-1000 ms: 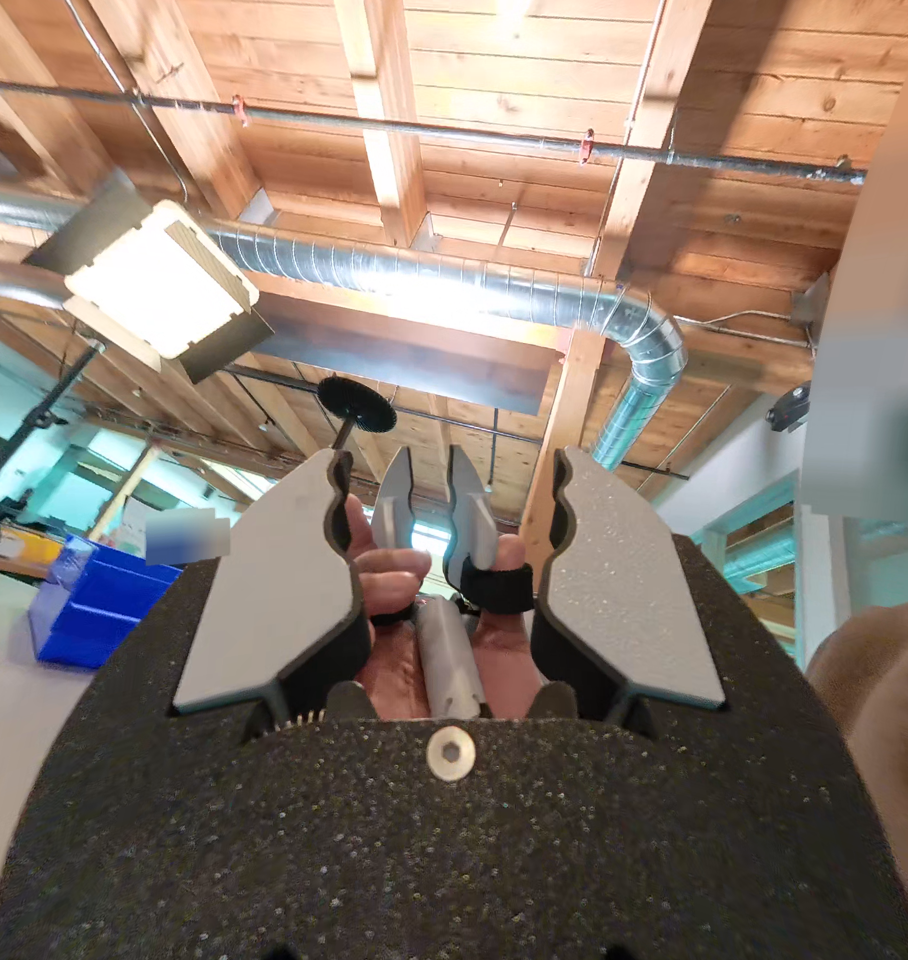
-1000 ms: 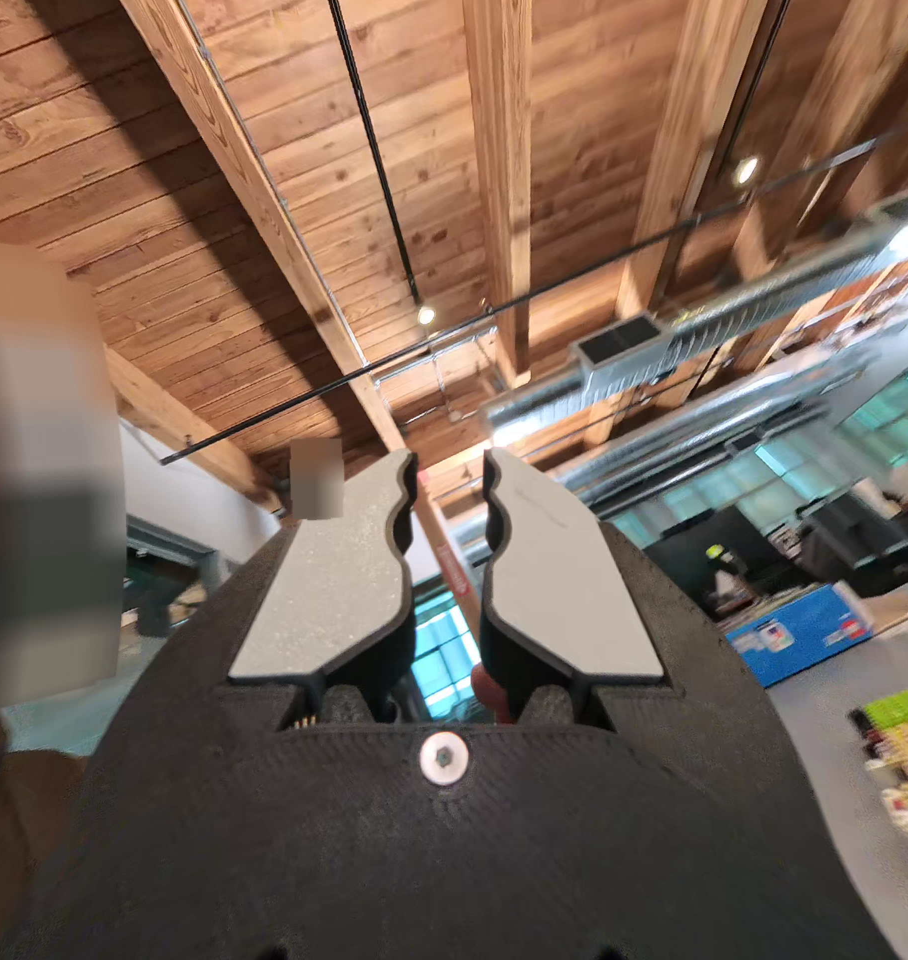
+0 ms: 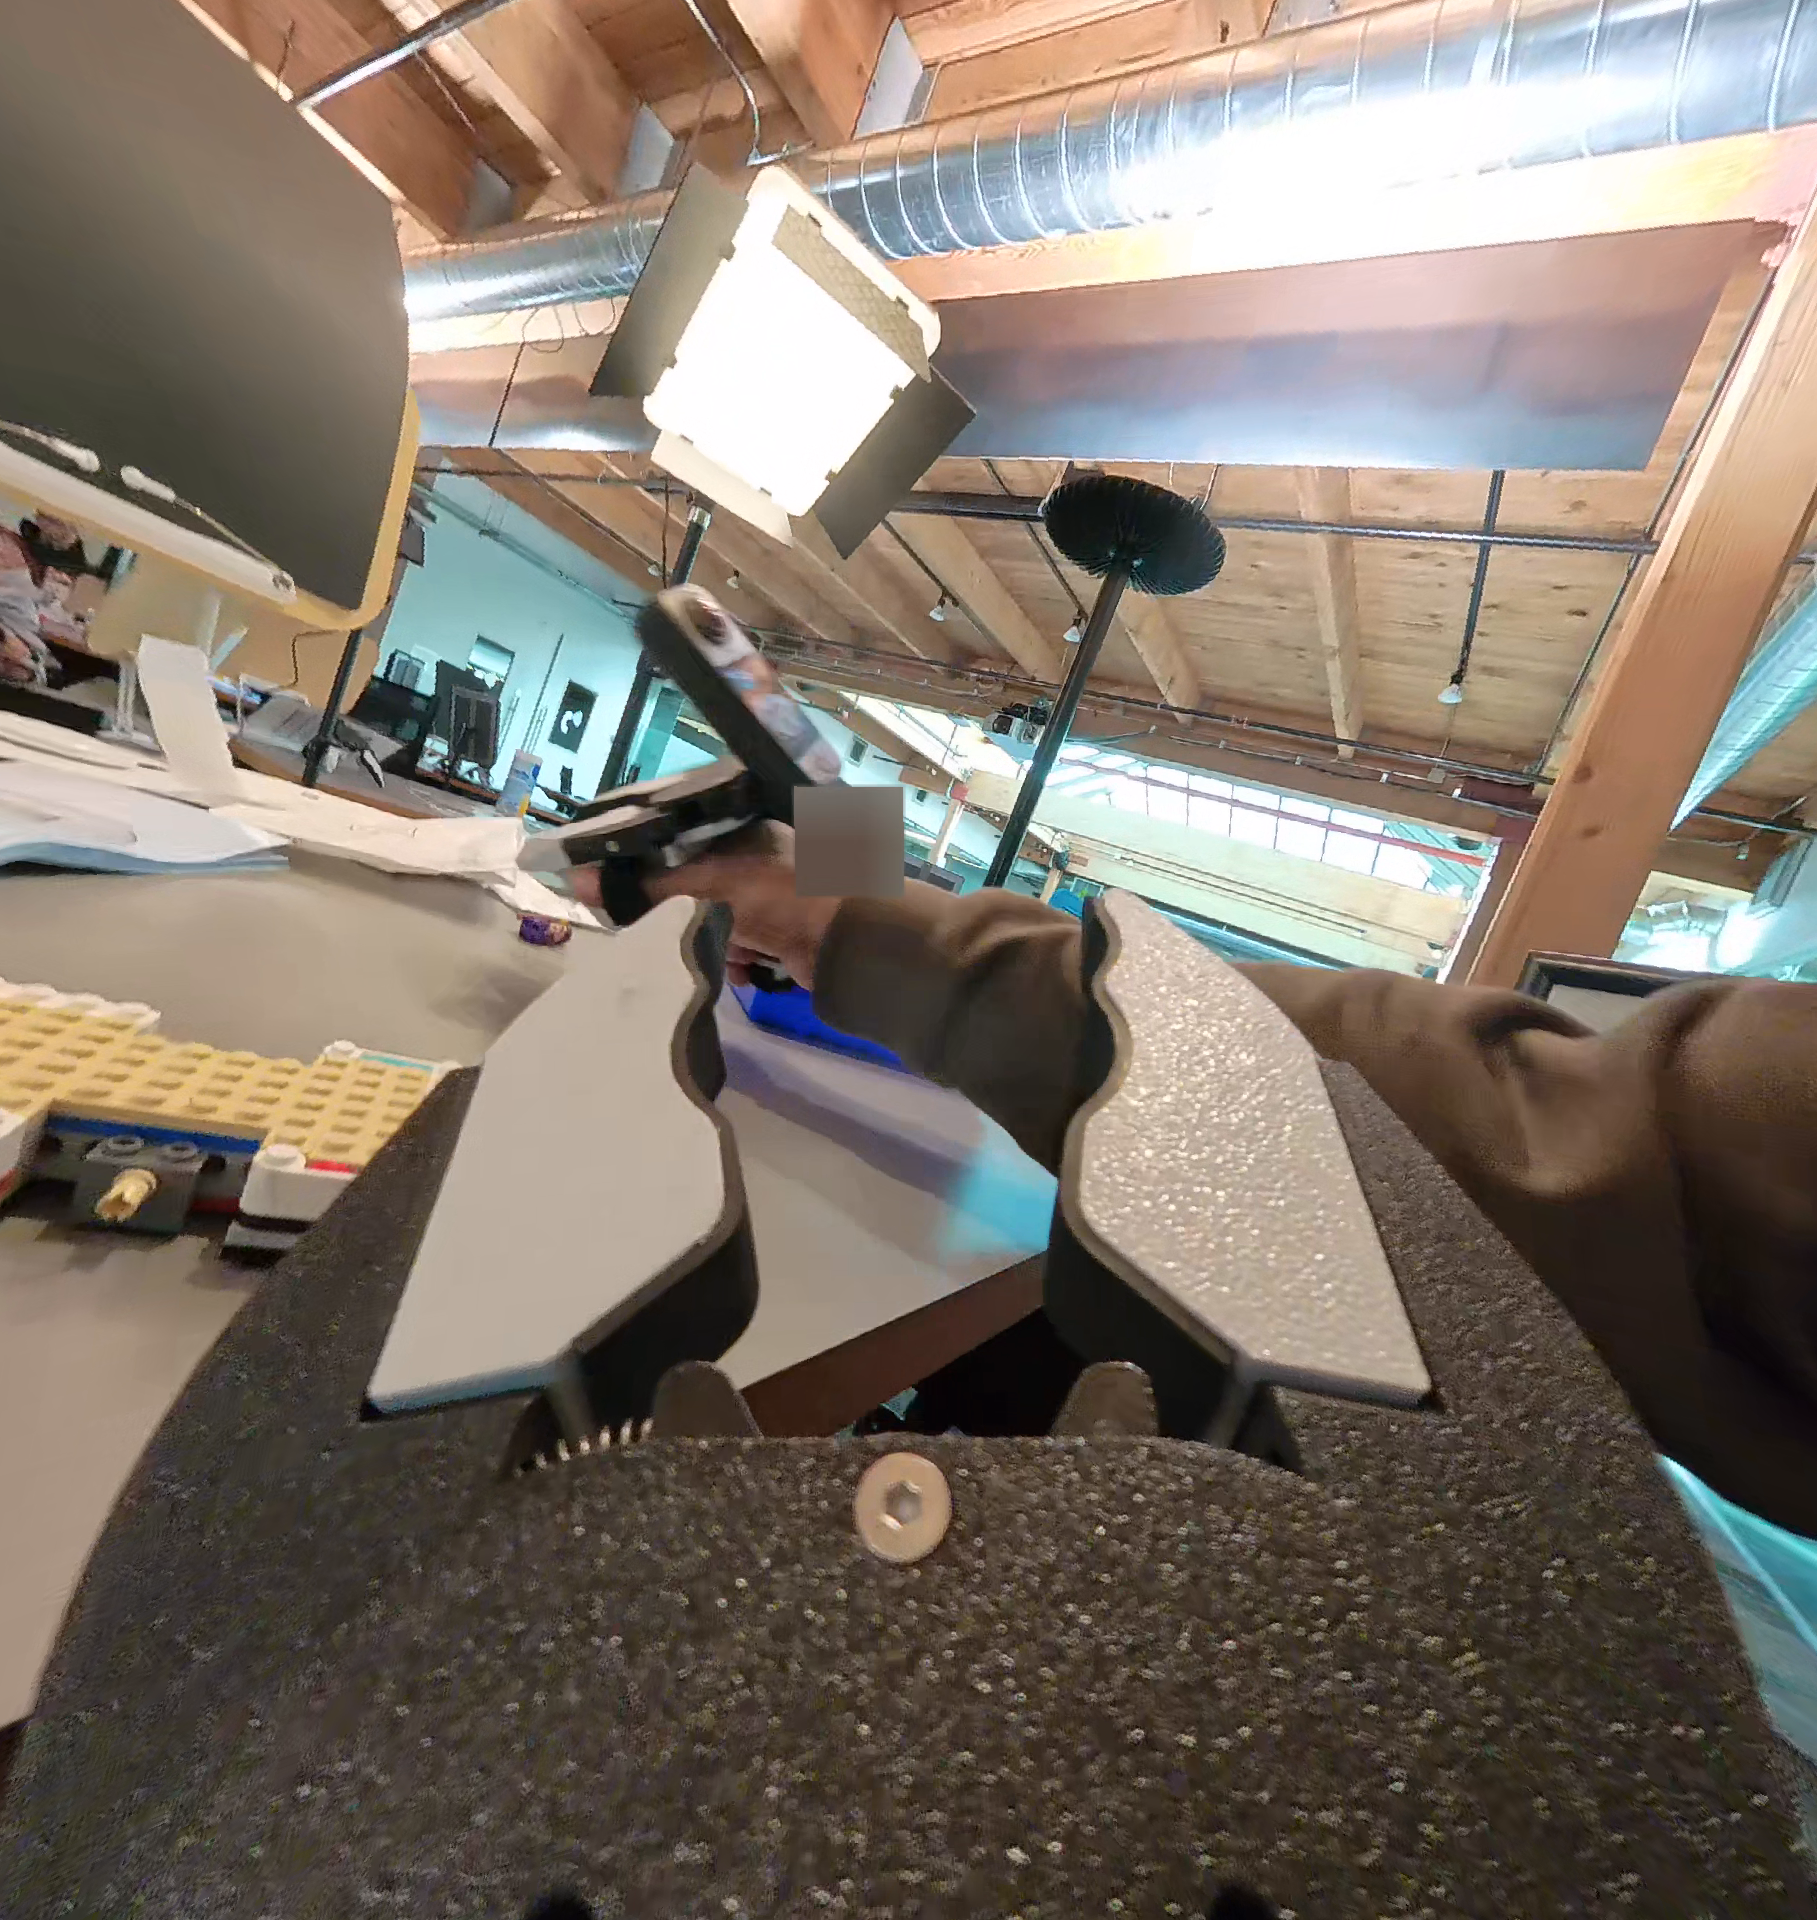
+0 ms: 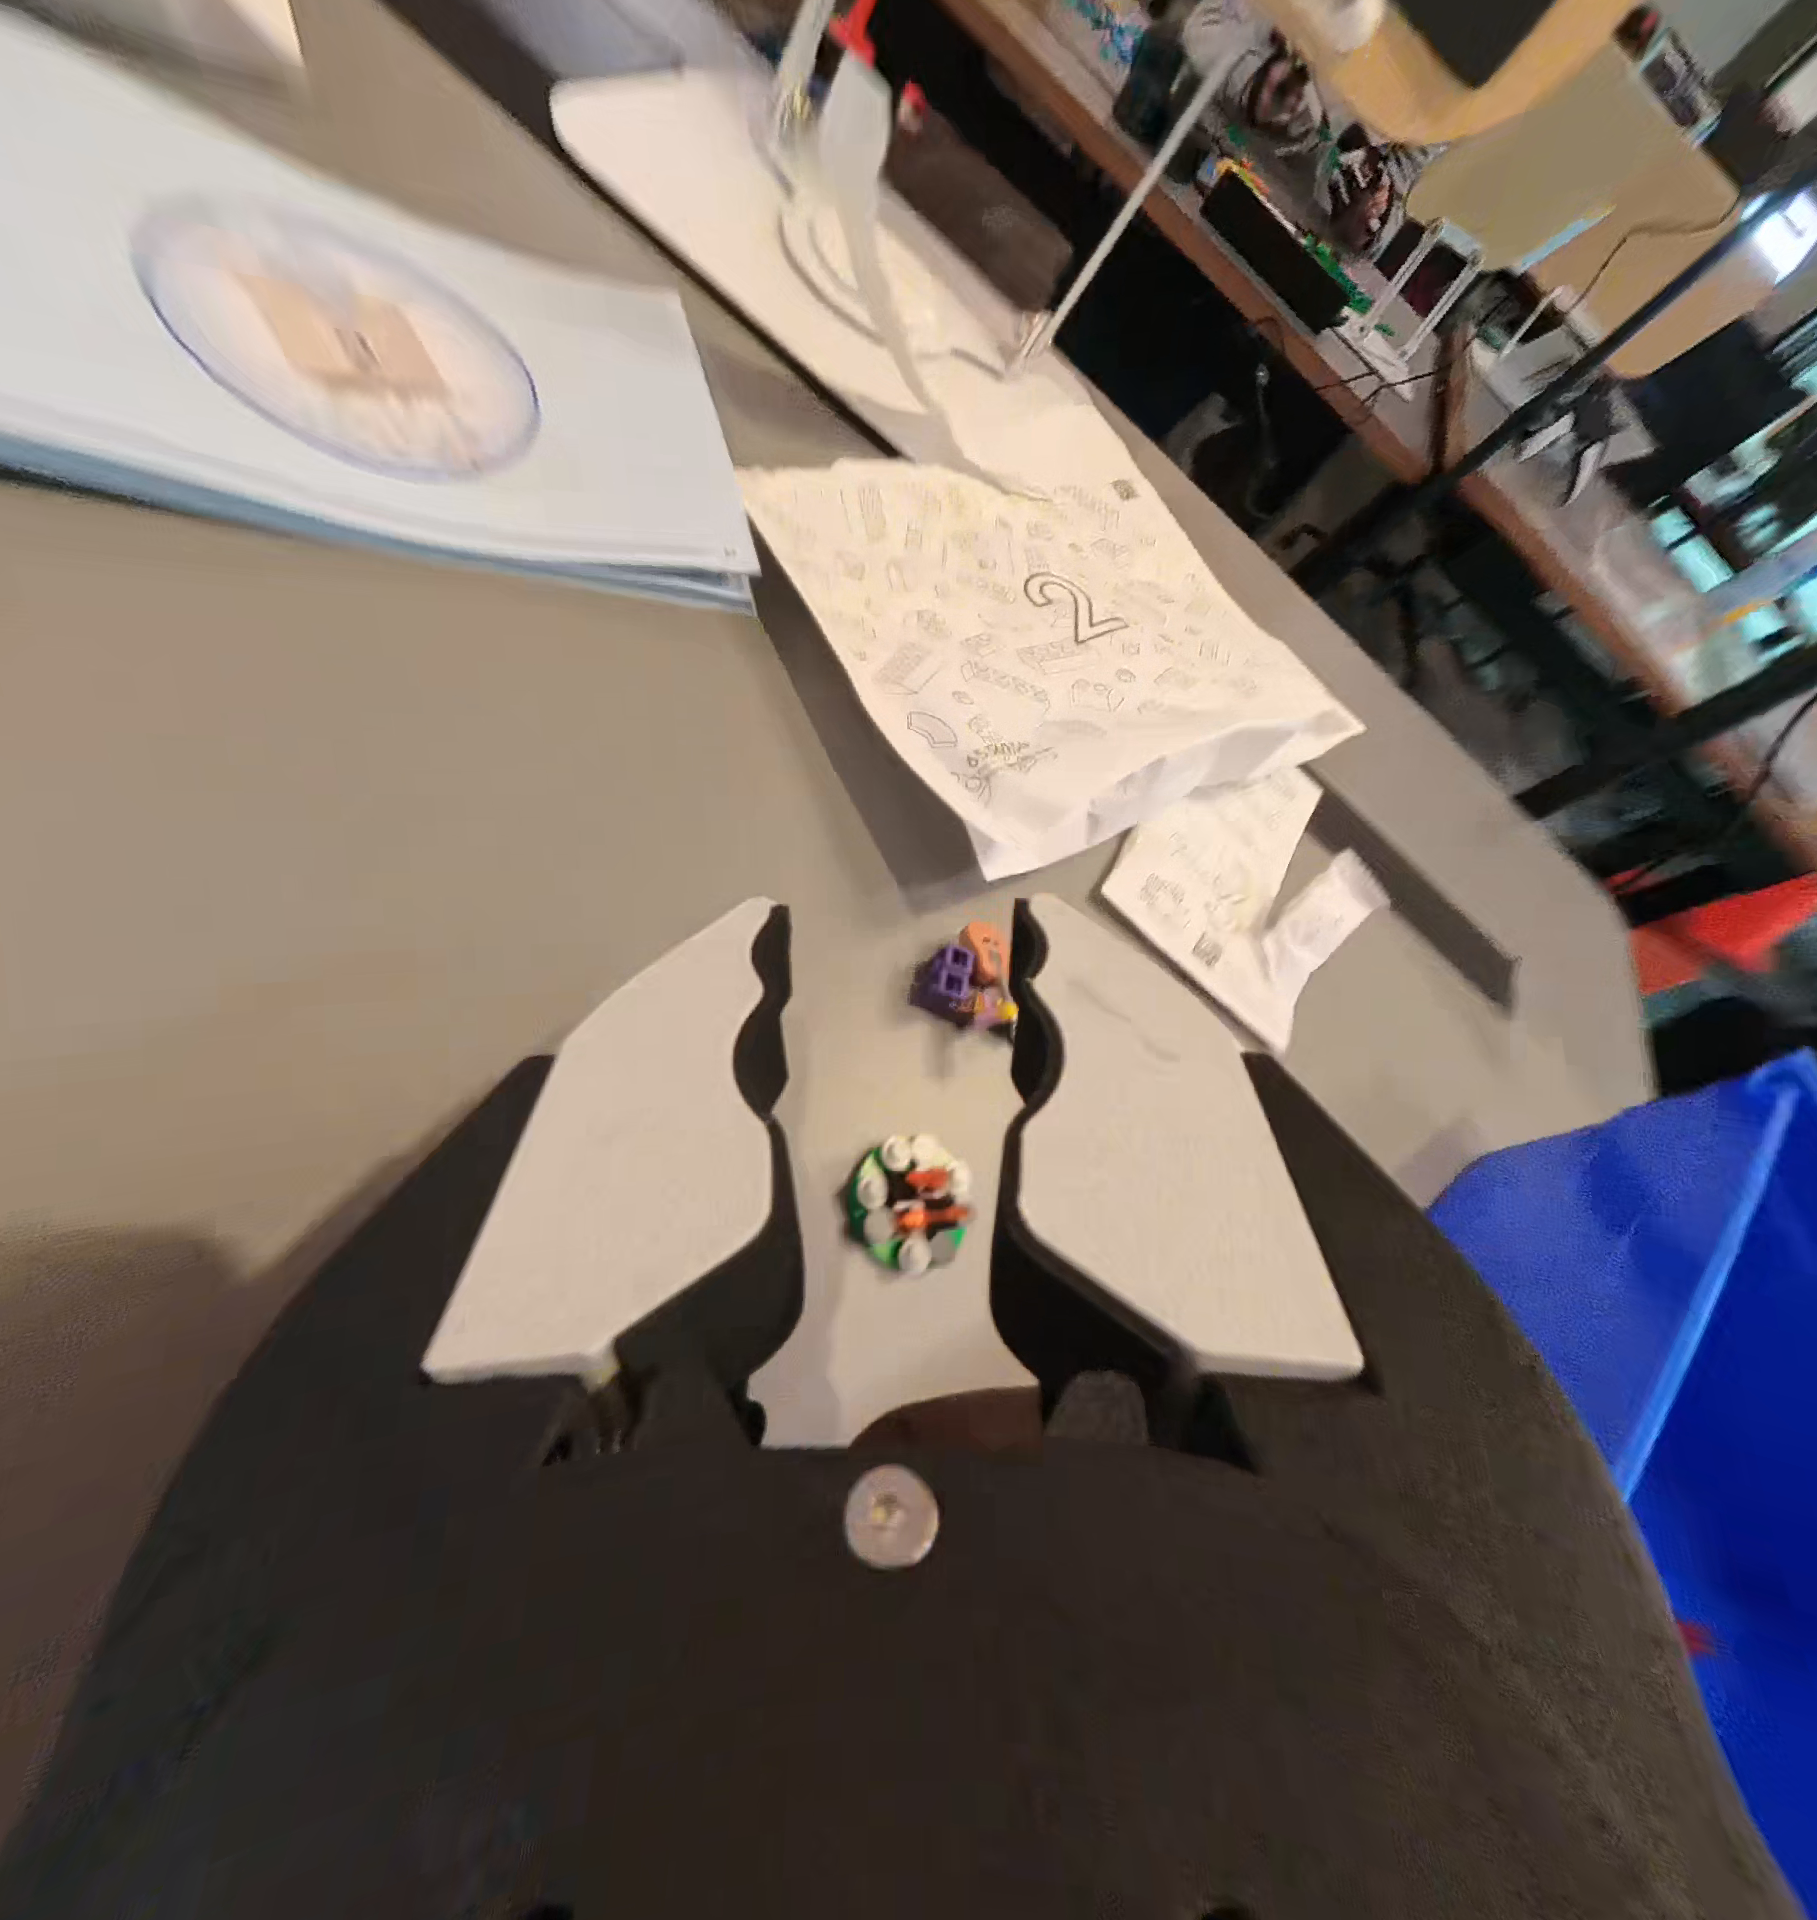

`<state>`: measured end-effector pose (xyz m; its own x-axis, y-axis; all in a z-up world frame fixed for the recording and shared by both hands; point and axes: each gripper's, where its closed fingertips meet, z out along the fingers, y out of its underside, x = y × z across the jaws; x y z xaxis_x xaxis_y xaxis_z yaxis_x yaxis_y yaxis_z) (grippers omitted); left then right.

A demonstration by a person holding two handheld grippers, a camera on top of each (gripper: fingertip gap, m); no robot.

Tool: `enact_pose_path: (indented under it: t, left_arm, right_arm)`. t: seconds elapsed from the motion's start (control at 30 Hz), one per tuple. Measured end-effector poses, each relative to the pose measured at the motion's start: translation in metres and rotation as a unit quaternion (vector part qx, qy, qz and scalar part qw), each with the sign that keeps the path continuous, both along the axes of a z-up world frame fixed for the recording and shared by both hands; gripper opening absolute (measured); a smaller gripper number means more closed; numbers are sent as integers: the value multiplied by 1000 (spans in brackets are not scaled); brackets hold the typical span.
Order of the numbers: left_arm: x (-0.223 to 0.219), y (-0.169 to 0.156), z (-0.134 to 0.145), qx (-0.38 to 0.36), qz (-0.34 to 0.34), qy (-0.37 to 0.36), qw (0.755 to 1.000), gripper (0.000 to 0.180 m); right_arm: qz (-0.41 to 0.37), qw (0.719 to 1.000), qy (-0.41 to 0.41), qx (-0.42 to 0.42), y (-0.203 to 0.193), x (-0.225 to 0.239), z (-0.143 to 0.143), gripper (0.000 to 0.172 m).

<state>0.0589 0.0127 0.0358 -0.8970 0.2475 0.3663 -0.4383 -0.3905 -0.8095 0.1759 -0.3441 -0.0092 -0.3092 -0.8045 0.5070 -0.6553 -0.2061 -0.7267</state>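
Fingers of right gripper (image 4: 893, 935) parted, bare, above grey table (image 4: 364, 831); small purple-and-orange brick figure (image 4: 961, 977) beside right pad. Likely light, rigid, knobbly; pinch flat sides. Left gripper (image 3: 899, 914) parted, bare.

Left wrist view: low over the grey table (image 3: 260, 956), tilted up to the ceiling. Right wrist view: steeply down, close to the table (both show the purple toy (image 4: 961, 982)).
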Motion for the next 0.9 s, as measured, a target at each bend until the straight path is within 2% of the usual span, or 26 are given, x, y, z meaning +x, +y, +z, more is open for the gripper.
enact_pose_path:
  t: [0.1, 0.2, 0.33, 0.47, 0.5, 0.63, 0.77, 0.9]
  left_arm:
    - [4, -1, -7, 7, -7, 9, 1000, 65]
    - [6, -2, -10, 8, -14, 16, 1000, 64]
    - [6, -5, -13, 7, -36, 41, 999, 63]
    - [6, -5, -13, 7, -41, 40, 998, 61]
    - [5, -5, -13, 7, -41, 38, 998, 60]
    - [7, -5, -14, 7, -46, 42, 998, 58]
    - [6, -6, -14, 8, -49, 43, 998, 57]
    - [0, -6, -12, 4, -50, 39, 998, 56]
  right_arm:
    - [-3, 989, 106, -107, -14, 21, -19, 41]
    - [-14, 963, 184, -198, -21, 38, -27, 39]
    - [-48, 931, 271, -241, -40, 47, -42, 37]
    - [-83, 917, 298, -253, -60, 49, -45, 19]
    - [-87, 914, 301, -257, -63, 48, -46, 7]
    - [-94, 922, 263, -268, -68, 44, -33, 2]
    - [-105, 934, 199, -279, -67, 27, 2, 0]
    - [-107, 946, 115, -282, -51, 3, 52, 0]
